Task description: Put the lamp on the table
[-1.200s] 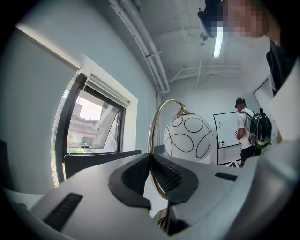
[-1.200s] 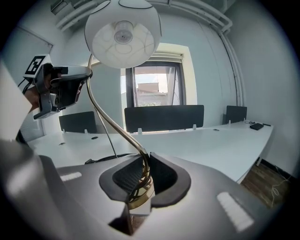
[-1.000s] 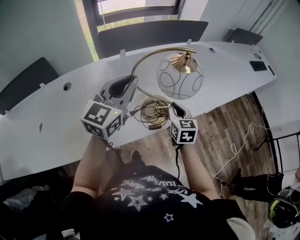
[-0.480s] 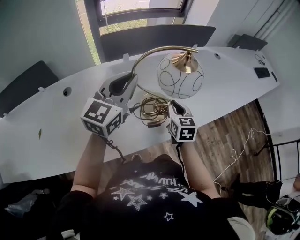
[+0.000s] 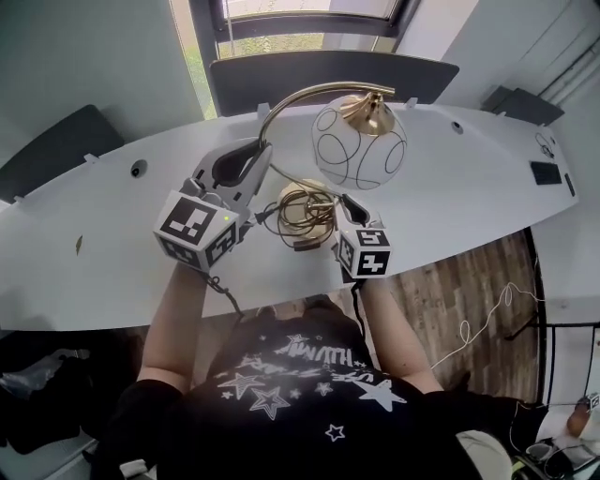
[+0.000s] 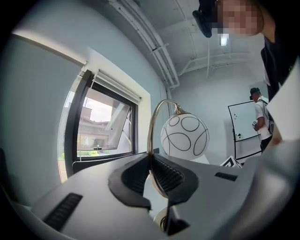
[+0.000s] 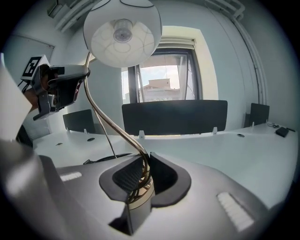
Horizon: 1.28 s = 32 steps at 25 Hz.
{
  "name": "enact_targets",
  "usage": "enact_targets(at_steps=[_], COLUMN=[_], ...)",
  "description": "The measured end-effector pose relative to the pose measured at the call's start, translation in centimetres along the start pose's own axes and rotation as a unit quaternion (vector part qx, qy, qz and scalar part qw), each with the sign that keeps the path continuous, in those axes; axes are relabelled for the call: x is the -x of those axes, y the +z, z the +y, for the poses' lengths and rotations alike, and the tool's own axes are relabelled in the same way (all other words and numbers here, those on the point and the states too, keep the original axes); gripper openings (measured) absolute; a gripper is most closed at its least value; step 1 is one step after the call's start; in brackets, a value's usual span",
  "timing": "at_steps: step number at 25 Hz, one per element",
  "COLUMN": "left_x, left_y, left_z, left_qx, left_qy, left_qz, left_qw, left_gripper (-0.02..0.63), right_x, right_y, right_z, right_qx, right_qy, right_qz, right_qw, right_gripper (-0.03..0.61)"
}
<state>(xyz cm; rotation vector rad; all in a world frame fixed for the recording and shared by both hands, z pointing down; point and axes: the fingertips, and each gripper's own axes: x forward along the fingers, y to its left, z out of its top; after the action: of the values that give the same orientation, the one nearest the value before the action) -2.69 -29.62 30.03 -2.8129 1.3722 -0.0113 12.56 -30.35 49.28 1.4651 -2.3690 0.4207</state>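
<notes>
The lamp has a curved brass neck [image 5: 286, 103], a white globe shade [image 5: 359, 150] with black ring lines, and a round brass base [image 5: 302, 214] with its cord coiled on it. I hold it over the white table [image 5: 112, 253]. My left gripper [image 5: 262, 155] is shut on the neck [image 6: 151, 140], the shade [image 6: 184, 136] hanging beyond its jaws. My right gripper [image 5: 339, 204] is shut on the lamp's foot [image 7: 139, 197], where the neck meets the base. From the right gripper view the shade [image 7: 123, 33] is overhead and the left gripper [image 7: 61, 86] is up at the left.
Dark chairs [image 5: 333, 75] stand behind the table under a window [image 5: 309, 19]. A small black item [image 5: 547, 172] lies on the table's right end. Wooden floor [image 5: 487, 300] with a thin white cable lies at the right. A person [image 6: 259, 117] stands by a whiteboard in the distance.
Both grippers have carried the lamp forward. Its base, earlier at the table's near edge and partly over the floor, is now over the tabletop. Both grips are unchanged.
</notes>
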Motion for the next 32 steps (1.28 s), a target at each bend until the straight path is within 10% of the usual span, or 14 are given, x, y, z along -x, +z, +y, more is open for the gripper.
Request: enact_targets(at_steps=[32], left_x=[-8.2], left_y=[-4.7], left_z=[11.2], left_qx=[0.007], left_qy=[0.107], left_qz=[0.043], left_qw=[0.9933], left_gripper=[0.032], right_x=[-17.4], right_y=[3.4], right_z=[-3.9], right_qx=[0.04], right_qy=[0.085], right_qz=[0.052], right_qw=[0.994], right_gripper=[0.044])
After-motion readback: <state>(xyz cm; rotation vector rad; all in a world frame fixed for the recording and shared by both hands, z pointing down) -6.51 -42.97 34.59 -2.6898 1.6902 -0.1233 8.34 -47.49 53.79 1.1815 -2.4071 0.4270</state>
